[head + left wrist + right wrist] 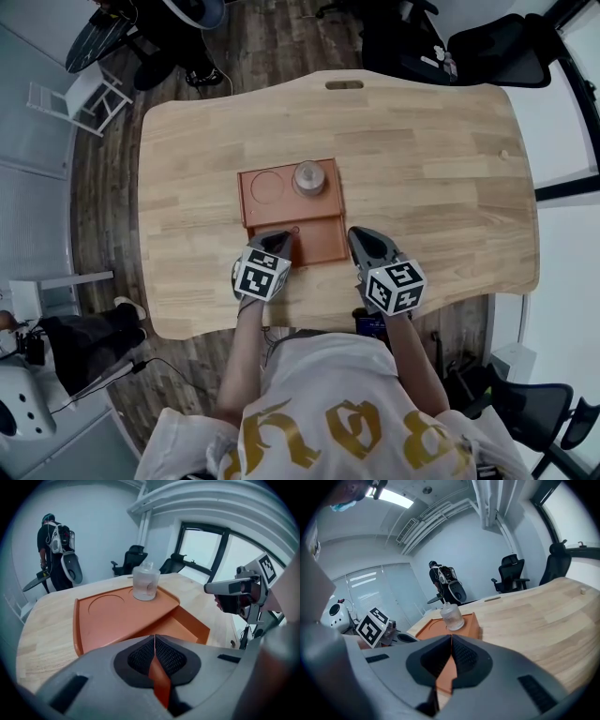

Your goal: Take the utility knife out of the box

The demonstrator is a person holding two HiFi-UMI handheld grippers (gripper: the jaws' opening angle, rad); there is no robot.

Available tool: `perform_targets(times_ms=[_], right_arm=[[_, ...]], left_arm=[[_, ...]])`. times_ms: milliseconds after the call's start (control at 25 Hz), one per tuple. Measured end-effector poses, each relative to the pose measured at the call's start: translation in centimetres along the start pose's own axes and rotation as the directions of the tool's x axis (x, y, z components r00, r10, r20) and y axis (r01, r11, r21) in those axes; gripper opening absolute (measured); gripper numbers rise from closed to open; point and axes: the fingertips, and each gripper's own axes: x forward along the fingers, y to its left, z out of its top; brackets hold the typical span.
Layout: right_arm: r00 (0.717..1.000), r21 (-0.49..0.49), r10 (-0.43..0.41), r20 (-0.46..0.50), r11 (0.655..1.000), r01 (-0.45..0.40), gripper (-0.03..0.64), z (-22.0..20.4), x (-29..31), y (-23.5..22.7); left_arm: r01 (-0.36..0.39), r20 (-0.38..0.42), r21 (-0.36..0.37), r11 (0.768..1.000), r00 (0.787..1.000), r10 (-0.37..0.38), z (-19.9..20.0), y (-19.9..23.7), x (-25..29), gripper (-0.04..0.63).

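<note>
Light wood table [422,169] w/ a slot cutout [344,85] near its far edge. Small clear glass bottle [308,177] upright, approx mid-table. Dark plank floor [272,37]. Black office chairs [497,52] beyond the far-right corner, white chair [80,94] off the far-left. Person [54,550] w/ a backpack stands well back, near the wall.

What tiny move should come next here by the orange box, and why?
Probably open the left gripper: its jaws are together over the near edge of the box, so it can grasp nothing yet. No knife shows in the box's open compartment, so I can't say where to reach.
</note>
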Motion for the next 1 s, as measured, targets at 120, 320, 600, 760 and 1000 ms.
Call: perform_targets(times_ms=[120, 320, 600, 760, 1000], right_arm=[[1.000, 0.004, -0.004, -0.011, 1.000, 0.004, 0.012, -0.1, 0.2, -0.4], [1.000, 0.010, -0.008, -0.023, 1.000, 0.008, 0.012, 0.0, 0.6, -1.1], [0.999, 0.022, -0.009, -0.039, 1.000, 0.010, 0.012, -0.5, 0.6, -1.9], [0.999, 0.023, -0.013, -0.047, 1.000, 0.014, 0.012, -0.7, 0.4, -2.4], [0.999, 0.046, 0.010, -0.044, 0.999, -0.008, 0.012, -0.5, 0.5, -2.3]], left_arm=[[0.006, -0.044, 0.023, 1.000, 0.999, -0.005, -0.7, 0.0, 1.1, 0.012], [0.030, -0.104, 0.040, 0.999, 0.994, -0.026, -1.2, -0.4, 1.9, 0.012], [0.021, -0.164, 0.151, 0.988, 0.986, 0.004, -1.6, -0.2, 3.4, 0.017], [0.023, -0.205, 0.200, 0.980, 0.979, 0.019, -2.2, -0.4, 4.4, 0.057], [0.010, -0.230, 0.237, 0.971, 0.972, 0.046, -2.4, -0.4, 4.8, 0.101]])
